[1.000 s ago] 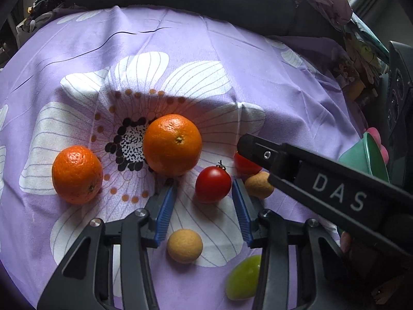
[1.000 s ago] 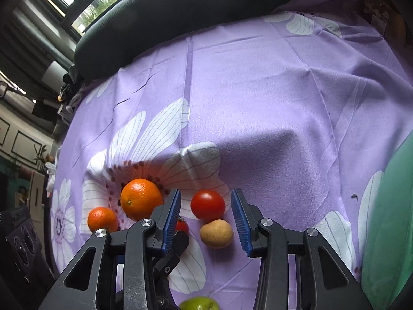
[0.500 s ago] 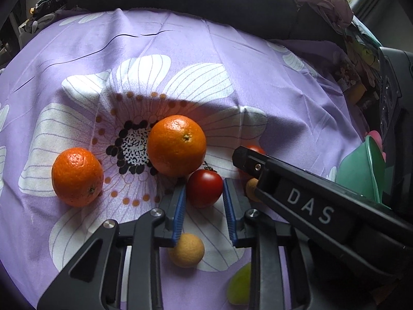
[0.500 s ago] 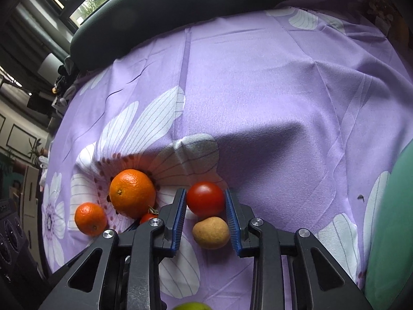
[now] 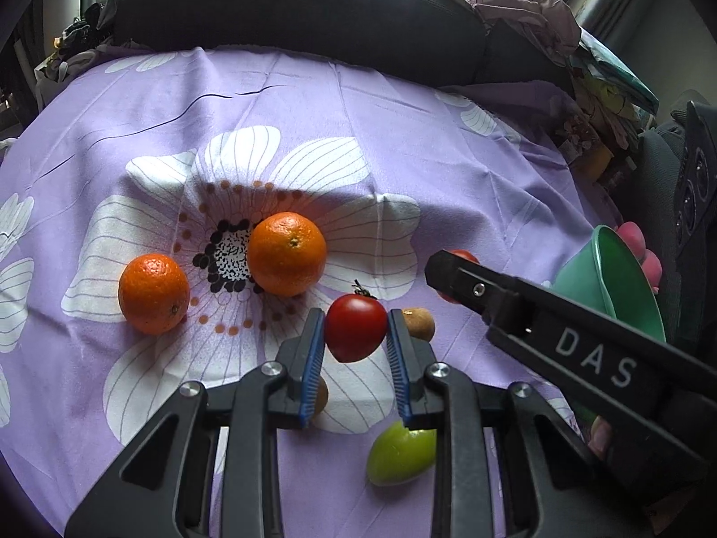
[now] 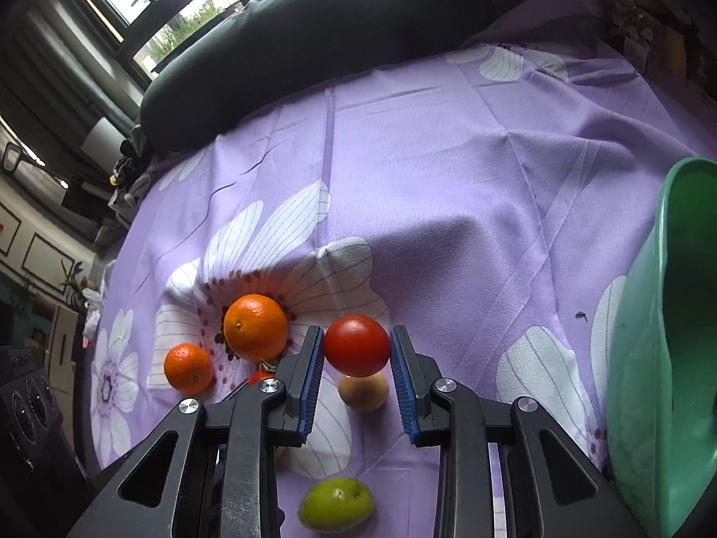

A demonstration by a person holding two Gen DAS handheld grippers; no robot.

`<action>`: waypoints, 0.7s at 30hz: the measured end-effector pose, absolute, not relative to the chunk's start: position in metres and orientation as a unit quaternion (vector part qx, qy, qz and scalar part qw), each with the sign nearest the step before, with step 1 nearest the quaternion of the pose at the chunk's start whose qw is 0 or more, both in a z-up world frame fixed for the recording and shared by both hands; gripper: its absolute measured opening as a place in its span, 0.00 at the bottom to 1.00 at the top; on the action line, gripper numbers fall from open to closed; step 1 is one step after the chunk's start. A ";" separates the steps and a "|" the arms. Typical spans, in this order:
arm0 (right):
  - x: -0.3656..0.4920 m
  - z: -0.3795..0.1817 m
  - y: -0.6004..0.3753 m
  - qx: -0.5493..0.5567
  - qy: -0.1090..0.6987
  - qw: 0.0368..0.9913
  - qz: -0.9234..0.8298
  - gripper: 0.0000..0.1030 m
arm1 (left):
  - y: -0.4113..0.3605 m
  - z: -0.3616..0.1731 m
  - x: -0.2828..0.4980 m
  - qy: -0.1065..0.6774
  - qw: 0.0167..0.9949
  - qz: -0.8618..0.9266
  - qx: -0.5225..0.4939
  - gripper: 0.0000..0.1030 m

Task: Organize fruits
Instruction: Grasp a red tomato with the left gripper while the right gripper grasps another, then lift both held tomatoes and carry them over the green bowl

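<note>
My left gripper [image 5: 355, 336] is shut on a red tomato with a stem [image 5: 355, 333], held a little above the purple flowered cloth [image 5: 313, 125]. My right gripper [image 6: 357, 346] is shut on a second red tomato [image 6: 357, 345], lifted above a tan round fruit [image 6: 363, 391]. Two oranges [image 5: 287, 253] [image 5: 153, 293] lie on the white flower to the left. A green fruit [image 5: 400, 453] lies near the left gripper's right finger. A second tan fruit [image 5: 319, 396] is partly hidden behind the left finger. The right gripper's arm [image 5: 560, 345] crosses the left wrist view.
A green bowl [image 6: 663, 358] stands at the right edge of the cloth; it also shows in the left wrist view [image 5: 614, 278]. A black cushion [image 5: 291, 4] runs along the far edge. Clutter [image 5: 582, 89] lies at the far right.
Both grippers have closed on their tomatoes and lifted them off the cloth. A second ago both were open around them.
</note>
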State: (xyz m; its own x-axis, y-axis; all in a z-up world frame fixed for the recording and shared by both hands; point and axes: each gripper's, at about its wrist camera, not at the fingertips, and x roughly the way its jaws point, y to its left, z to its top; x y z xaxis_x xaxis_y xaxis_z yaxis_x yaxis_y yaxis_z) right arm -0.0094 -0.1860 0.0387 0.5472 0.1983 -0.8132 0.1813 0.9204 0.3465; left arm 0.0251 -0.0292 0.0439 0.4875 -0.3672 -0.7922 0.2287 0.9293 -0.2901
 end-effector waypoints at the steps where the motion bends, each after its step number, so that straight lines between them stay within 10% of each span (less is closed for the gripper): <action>1: -0.012 0.042 -0.186 0.200 0.471 0.859 0.006 0.31 | -0.029 0.046 0.024 0.473 0.860 -0.177 -0.074 0.26; 21: -0.049 0.074 -0.193 0.191 0.420 0.887 -0.017 0.31 | -0.032 0.065 0.008 0.450 0.869 -0.194 -0.068 0.27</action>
State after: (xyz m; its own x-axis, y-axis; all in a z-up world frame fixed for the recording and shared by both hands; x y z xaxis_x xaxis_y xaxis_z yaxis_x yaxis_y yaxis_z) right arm -0.0491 -0.1933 0.0740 0.6473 0.1297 -0.7511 0.1914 0.9262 0.3249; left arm 0.0077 -0.0316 0.0653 0.5205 -0.3975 -0.7557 0.2758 0.9159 -0.2918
